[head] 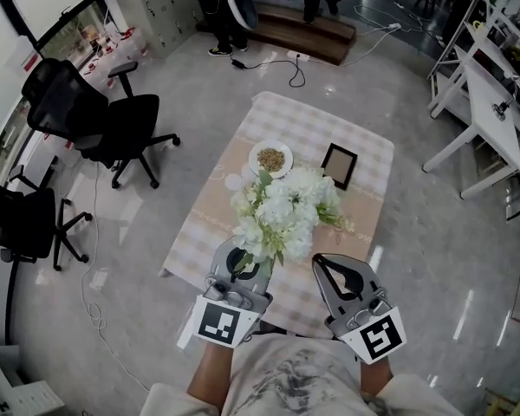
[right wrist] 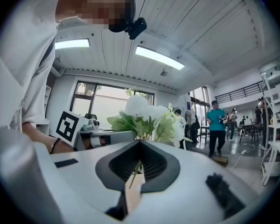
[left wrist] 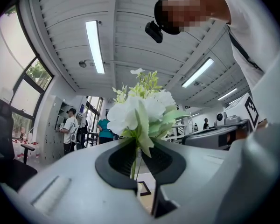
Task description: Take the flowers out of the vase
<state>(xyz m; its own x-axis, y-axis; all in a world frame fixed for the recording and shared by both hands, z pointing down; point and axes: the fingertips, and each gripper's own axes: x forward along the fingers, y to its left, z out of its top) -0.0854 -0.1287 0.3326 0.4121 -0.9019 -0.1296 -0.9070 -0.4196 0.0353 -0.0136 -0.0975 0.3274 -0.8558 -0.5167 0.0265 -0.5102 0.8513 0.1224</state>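
While my left claw (head: 241, 258) is clamped on the stems (left wrist: 133, 164) at the near edge of the worktop (head: 351, 146), the flowers (head: 282, 208) stand up out of it with the blooms leaning to the far side. Their long axis runs roughly upright across the claw, and I judge any pull should follow that line. My right claw (head: 321, 261) sits just right of the bunch, drawn together, with a thin green stalk showing through its opening that I cannot say it pinches; the vase I cannot pick out in any view.
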